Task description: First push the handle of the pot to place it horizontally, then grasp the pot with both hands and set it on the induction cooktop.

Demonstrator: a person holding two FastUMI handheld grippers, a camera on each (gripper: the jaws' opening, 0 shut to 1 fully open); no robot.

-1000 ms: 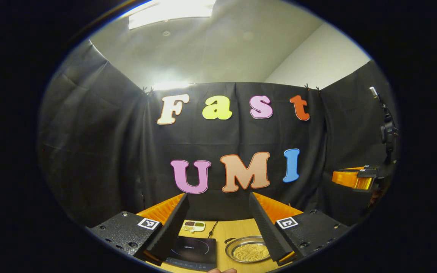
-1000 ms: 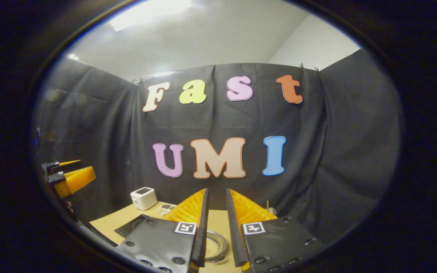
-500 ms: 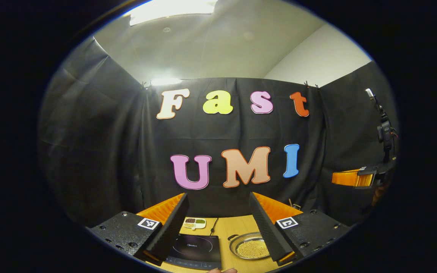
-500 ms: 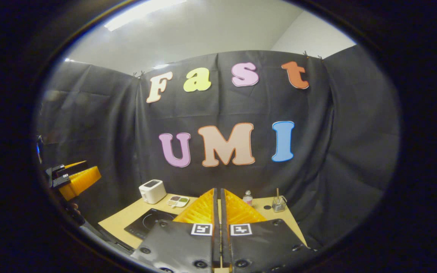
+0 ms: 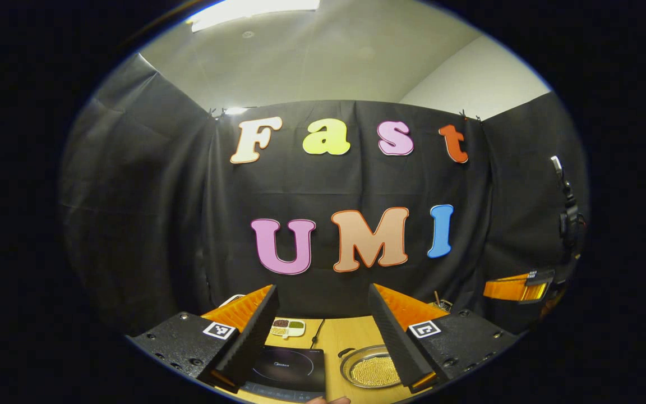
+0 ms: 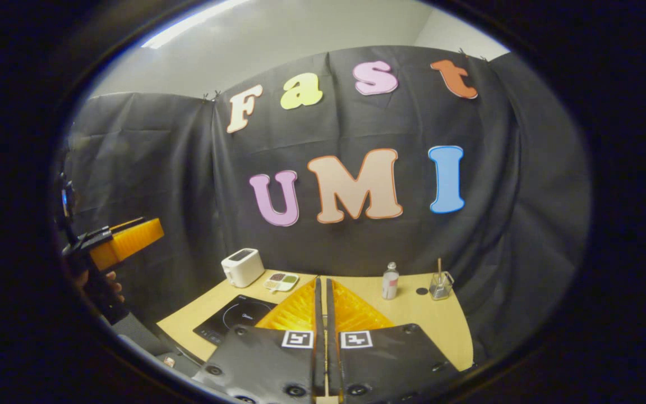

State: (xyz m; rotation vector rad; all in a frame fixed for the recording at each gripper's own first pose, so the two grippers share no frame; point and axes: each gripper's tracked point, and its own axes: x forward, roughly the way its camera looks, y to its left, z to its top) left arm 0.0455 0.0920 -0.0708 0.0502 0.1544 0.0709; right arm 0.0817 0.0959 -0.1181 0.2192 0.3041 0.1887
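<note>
A shallow metal pot (image 5: 372,367) with yellowish grains inside sits on the wooden table (image 5: 351,336), right of the black induction cooktop (image 5: 289,367). My left gripper (image 5: 323,297) is high above both, open, with nothing between its fingers. My right gripper (image 6: 323,286) is shut with nothing in it; its fingers hide the pot. The cooktop (image 6: 236,318) lies left of those fingers in the right gripper view. The left gripper (image 6: 124,244) and a hand also appear at that view's left edge, and the right gripper (image 5: 516,287) at the left gripper view's right edge.
At the table's back stand a white toaster (image 6: 243,267) and a small divided dish (image 6: 281,280). A small bottle (image 6: 390,281) and a glass holder with a stick (image 6: 439,286) are at the back right. A black cable (image 5: 316,335) runs behind the cooktop.
My right gripper has closed from slightly open to shut and tilted down, bringing more of the table into view. The left gripper stayed open and barely shifted.
</note>
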